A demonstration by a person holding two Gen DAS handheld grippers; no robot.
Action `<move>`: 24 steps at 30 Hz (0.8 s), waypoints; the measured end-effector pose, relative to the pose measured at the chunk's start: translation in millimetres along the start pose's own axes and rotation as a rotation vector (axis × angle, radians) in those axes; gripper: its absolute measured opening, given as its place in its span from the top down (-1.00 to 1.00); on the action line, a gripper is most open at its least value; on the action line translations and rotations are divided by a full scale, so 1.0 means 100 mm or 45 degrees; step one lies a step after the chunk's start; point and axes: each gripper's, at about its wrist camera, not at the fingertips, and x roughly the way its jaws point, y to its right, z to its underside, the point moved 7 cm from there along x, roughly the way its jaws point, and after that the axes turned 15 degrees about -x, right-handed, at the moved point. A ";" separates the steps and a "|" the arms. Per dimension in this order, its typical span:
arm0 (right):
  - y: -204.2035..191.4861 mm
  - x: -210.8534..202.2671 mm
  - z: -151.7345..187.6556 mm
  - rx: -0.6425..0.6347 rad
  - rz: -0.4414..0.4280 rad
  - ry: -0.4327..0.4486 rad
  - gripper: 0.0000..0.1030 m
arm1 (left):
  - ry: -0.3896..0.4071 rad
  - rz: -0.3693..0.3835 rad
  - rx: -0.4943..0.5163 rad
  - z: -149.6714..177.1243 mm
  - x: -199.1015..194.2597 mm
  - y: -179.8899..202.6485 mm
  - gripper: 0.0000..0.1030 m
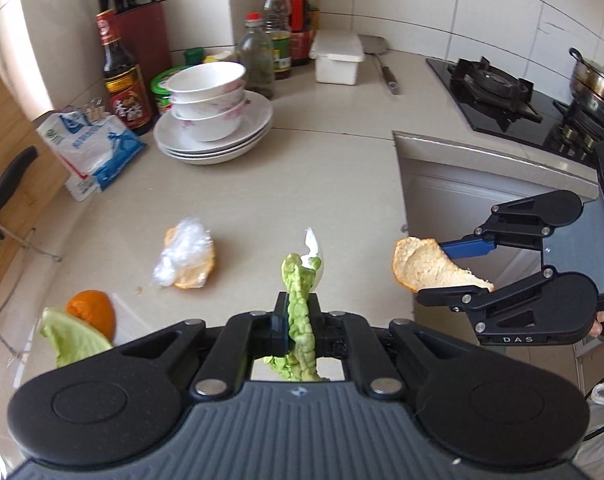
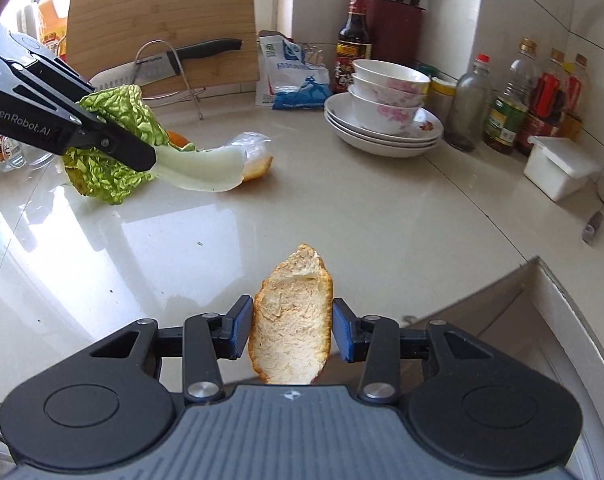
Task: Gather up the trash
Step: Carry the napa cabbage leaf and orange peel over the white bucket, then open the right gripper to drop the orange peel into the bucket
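In the left wrist view, the left gripper (image 1: 298, 320) is closed tight on a crinkled green cabbage leaf with a white stalk (image 1: 300, 300), which stands up between the dark pads above the pale beige stone worktop (image 1: 302, 176). At the right side, beyond the worktop's front edge, the right gripper (image 1: 442, 270) holds a curved piece of orange peel with its pale inner side showing (image 1: 426, 266). On the worktop lie a piece of orange peel wrapped in crumpled clear plastic (image 1: 186, 258), and near the left edge a second orange peel (image 1: 92, 308) beside another green leaf (image 1: 72, 338). Toward the back wall stand a stack of white flowered bowls on white plates (image 1: 210, 120), a dark sauce bottle with a red label (image 1: 122, 76), a blue and white plastic bag (image 1: 90, 148), a white lidded box (image 1: 338, 56) and a black gas hob (image 1: 502, 96) with a steel pot (image 1: 594, 76). The walls are white tile.

In the right wrist view, the right gripper (image 2: 293, 332) stands at a narrow opening, with its blue pads pressing on both sides of the peel (image 2: 292, 320), near the worktop's (image 2: 382, 208) front edge. At the left, the left gripper (image 2: 142, 156) carries the cabbage leaf (image 2: 114, 148) above the worktop, in front of the wrapped peel (image 2: 256, 156). Behind it, a black-handled knife (image 2: 190, 56) lies on a wire rack before a wooden cutting board (image 2: 162, 12).
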 end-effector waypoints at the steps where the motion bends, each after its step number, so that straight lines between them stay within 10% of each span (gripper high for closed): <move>1: 0.04 -0.05 0.07 0.019 0.018 -0.006 0.08 | -0.006 0.018 0.021 0.00 0.03 0.10 0.90; 24: 0.76 -0.08 1.96 0.396 0.190 -0.274 0.08 | -0.116 0.236 0.265 0.27 0.83 1.80 0.90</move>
